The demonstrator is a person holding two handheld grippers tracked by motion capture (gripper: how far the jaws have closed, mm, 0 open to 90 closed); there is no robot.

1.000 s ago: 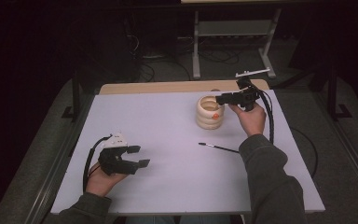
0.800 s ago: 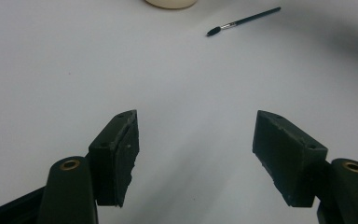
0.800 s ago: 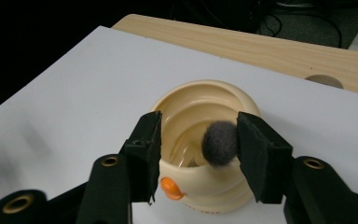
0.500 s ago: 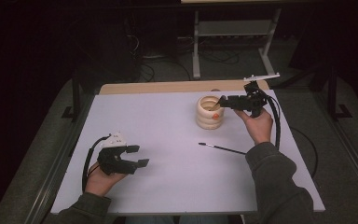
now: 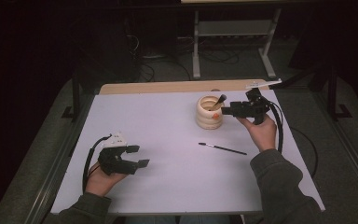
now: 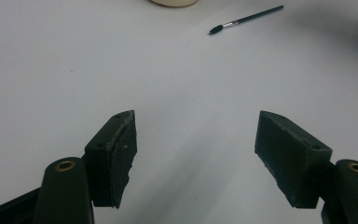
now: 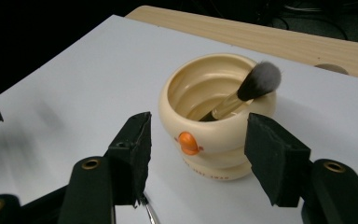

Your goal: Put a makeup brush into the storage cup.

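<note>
On the white table [image 5: 168, 140] stands a cream ribbed pot [image 5: 209, 112] with an orange knob on its side, toward the far right of the surface. A fluffy brush [image 7: 242, 95] leans inside the pot, its handle down in the bowl and its grey-tipped bristles sticking out over the rim.

The right gripper [image 5: 227, 111] hangs just beside the pot, on its right in the high view, pointing at it. Its jaws have just been opening and now stand apart; in the right gripper view the pot sits beyond and between them, and the pads touch neither the pot nor the brush.

A thin dark brush [image 5: 222, 148] lies flat on the table, near the pot on the person's side and close to the right forearm. In the left gripper view it lies far off near the top edge, its bristle end pointing left.

The left gripper [image 5: 137, 156] is held low over the near left part of the table, well apart from the pot. Its jaws are spread wide with nothing between them but bare table.
</note>
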